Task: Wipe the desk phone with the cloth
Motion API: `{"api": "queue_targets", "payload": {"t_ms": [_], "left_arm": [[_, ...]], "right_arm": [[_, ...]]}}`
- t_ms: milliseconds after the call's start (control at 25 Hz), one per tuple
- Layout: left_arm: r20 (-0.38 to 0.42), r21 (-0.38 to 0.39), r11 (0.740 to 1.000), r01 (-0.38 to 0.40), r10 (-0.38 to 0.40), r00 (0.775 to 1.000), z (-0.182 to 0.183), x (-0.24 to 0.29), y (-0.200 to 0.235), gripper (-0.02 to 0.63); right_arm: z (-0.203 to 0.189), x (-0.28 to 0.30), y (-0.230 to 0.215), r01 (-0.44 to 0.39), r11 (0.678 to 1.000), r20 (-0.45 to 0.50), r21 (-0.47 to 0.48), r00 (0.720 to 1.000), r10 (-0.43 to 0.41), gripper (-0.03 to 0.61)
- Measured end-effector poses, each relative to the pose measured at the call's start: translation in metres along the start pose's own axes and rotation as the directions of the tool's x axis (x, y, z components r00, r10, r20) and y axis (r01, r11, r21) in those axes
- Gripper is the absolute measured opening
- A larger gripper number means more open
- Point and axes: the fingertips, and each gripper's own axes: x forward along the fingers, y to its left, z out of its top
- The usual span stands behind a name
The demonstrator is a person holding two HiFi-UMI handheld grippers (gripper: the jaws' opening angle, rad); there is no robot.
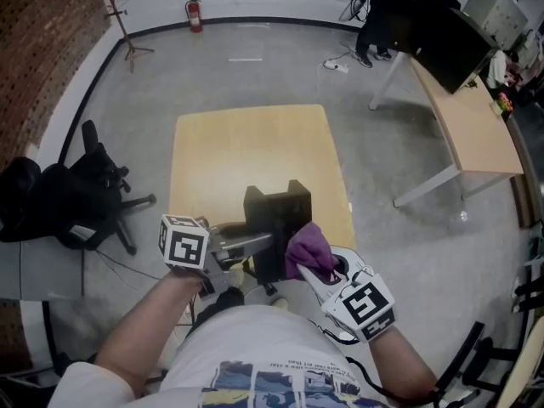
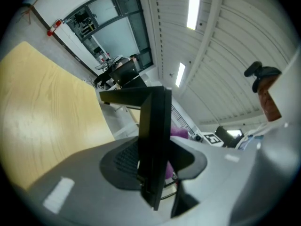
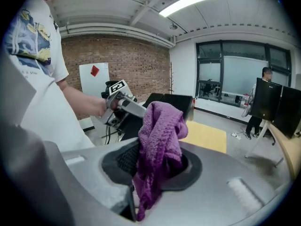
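Cloth [image 3: 161,135] in right gripper [image 1: 330,272]; left gripper [image 2: 153,169] clamps desk phone [image 2: 155,121], seemingly edgewise.

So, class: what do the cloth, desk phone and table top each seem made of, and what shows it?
The cloth looks like terry or microfibre: fuzzy pile, limp folds. The desk phone is probably hard plastic: black, matt, stiff panels. The table top is light wood or wood-look laminate: faint grain, soft sheen.

White printed T-shirt [image 1: 255,351]; left hand-held gripper [image 1: 265,242], right hand-held gripper [image 1: 325,275]: grey bodies, black-white marker cubes [image 1: 184,242] [image 1: 367,305].
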Motion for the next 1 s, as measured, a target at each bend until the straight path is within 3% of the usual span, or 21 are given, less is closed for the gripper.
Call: {"api": "queue_targets", "payload": {"t_ms": [240, 680, 840, 1000], "left_arm": [[0.005, 0.006, 1.000, 0.004, -0.004, 1.000, 0.013, -0.006, 0.004, 0.179], [-0.058, -0.010, 0.999, 0.032, -0.033, 0.998, -0.006, 0.002, 0.003, 0.179], [-0.085, -0.016, 0.999, 0.052, -0.053, 0.995, -0.019, 0.001, -0.002, 0.179], [-0.077, -0.020, 0.998, 0.061, -0.062, 0.995, -0.019, -0.003, -0.003, 0.179]], "right_arm": [[-0.024, -0.001, 0.012, -0.004, 0.999, -0.049, 0.037, 0.999, 0.006, 0.103], [0.054, -0.025, -0.061, 0.140, 0.990, 0.104, -0.001, 0.985, -0.139, 0.103], [0.071, -0.016, -0.074, 0.150, 0.989, 0.129, 0.000, 0.980, -0.149, 0.104], [0.064, -0.007, -0.068, 0.123, 0.992, 0.123, 0.024, 0.984, -0.126, 0.103]]}}
